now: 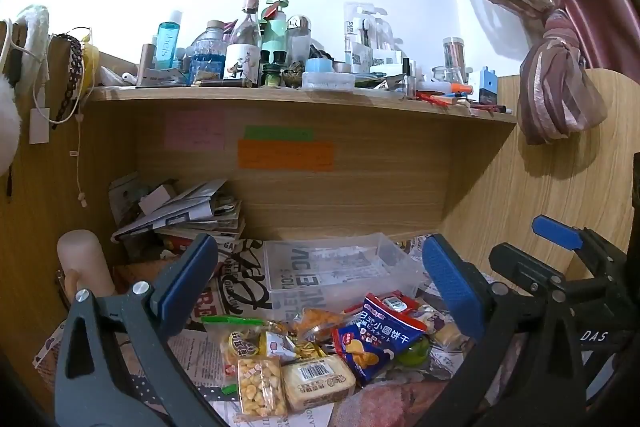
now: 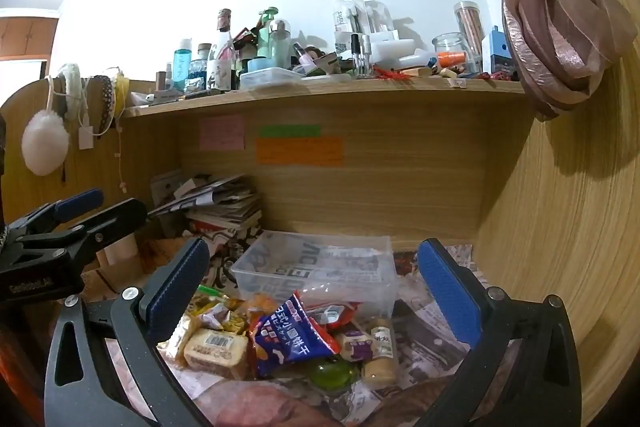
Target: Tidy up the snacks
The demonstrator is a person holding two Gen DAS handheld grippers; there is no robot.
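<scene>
Snacks lie heaped just ahead of and below both your tongs, loose on the newspaper-covered surface, so nothing has been sorted yet. Your left tongs are spread as wide as they go and hold nothing; your right tongs are likewise spread and empty, both tipped slightly down toward the pile, ready for a first pick. Nearest your left tongs sit a clear bag of yellow corn kernels and a barcoded cake packet, with the blue biscuit bag lying on top toward the right, overlapping a green item. Just beyond the heap stands the empty clear plastic bin, open side up and centred between your fingers, probably the place meant for the snacks. Farther back, a stack of papers leans in the left corner, and the shelf above is crowded with bottles.
</scene>
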